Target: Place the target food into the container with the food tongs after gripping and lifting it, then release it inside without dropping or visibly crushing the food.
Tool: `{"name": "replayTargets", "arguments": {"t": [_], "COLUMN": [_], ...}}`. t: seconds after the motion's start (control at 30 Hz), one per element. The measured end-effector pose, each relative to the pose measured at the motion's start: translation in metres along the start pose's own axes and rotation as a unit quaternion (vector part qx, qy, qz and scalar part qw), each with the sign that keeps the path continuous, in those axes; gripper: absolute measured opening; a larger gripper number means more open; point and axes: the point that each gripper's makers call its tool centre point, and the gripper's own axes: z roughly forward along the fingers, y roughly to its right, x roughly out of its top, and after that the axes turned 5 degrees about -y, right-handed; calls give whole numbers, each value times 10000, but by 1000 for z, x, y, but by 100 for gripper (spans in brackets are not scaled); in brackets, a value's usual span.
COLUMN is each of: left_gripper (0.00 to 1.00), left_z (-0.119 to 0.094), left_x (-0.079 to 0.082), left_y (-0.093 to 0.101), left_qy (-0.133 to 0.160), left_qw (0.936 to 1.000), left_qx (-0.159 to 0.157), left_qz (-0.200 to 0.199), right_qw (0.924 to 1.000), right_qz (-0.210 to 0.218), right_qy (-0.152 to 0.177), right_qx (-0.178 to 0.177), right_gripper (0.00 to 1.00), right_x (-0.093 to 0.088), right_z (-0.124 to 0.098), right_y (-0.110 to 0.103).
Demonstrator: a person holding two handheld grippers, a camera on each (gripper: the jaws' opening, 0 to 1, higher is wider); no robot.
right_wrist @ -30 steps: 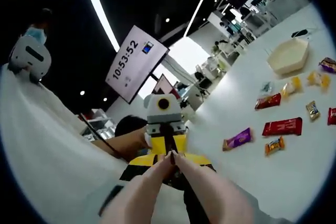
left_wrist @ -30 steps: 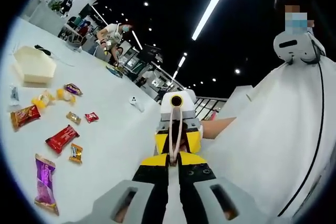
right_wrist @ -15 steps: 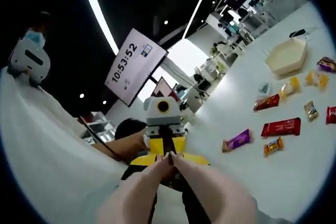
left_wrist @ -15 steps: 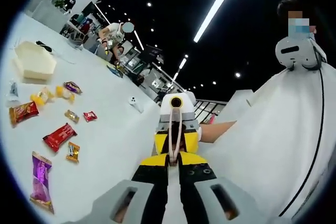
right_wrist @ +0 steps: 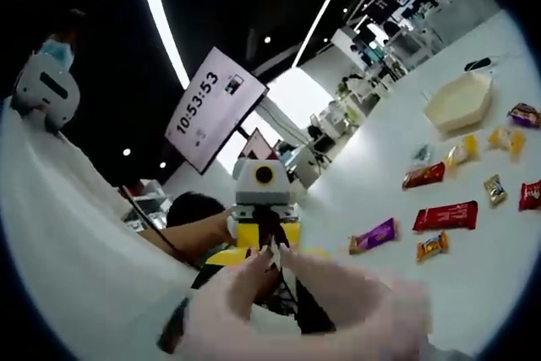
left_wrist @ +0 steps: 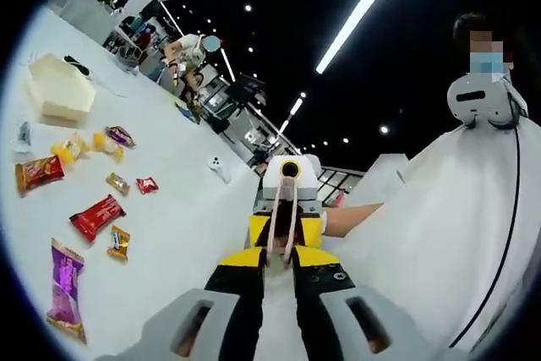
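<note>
On white table (left_wrist: 169, 234): hexagonal container (left_wrist: 59, 90), glossy wrappers.

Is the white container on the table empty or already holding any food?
Empty, as far as visible: the container shows a bare pale interior, and the wrapped snacks lie outside it on the table.

Container (left_wrist: 59, 90): cream, hexagonal, shallow, open top up; sits at far end of white table (left_wrist: 182, 209), beyond snack spread. Also visible in right gripper view (right_wrist: 459, 101).

Food tongs (left_wrist: 283, 217): pale, two thin arms, held between left gripper's jaws, tips apparently slightly apart.

Wrapped snacks lie flat, apart from each other: purple bar (left_wrist: 65, 289), red bar (left_wrist: 97, 217), small orange packet (left_wrist: 118, 243), red-orange packet (left_wrist: 38, 172), yellow pieces (left_wrist: 84, 145) nearest container.
</note>
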Motion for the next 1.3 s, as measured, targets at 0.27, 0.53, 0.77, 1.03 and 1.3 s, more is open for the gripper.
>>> {"name": "replayTargets", "arguments": {"t": [0.27,0.53,0.77,1.03,1.3], "left_gripper": [19,23,22,13,12], "left_z": [-2,-4,-5,2,10], "left_x": [2,6,7,-8,-16], "left_y": [-2,1,4,1,0], "left_qy": [34,67,-128,-463,-630], "left_qw": [9997,9995,9996,9979,9975], "left_qx": [220,262,196,216,237], "left_qz": [116,137,133,-403,-213], "right_qw": [9995,9998,9999,9998,9999], "right_qz": [-309,-165,38,102,-93], "right_qy": [38,79,38,-89,11], "right_qx": [-73,-8,162,110,95], "right_gripper": [22,26,25,21,21], "right_x": [2,7,9,8,16], "right_z": [1,3,4,4,7], "right_y": [1,2,-2,1,2]}}
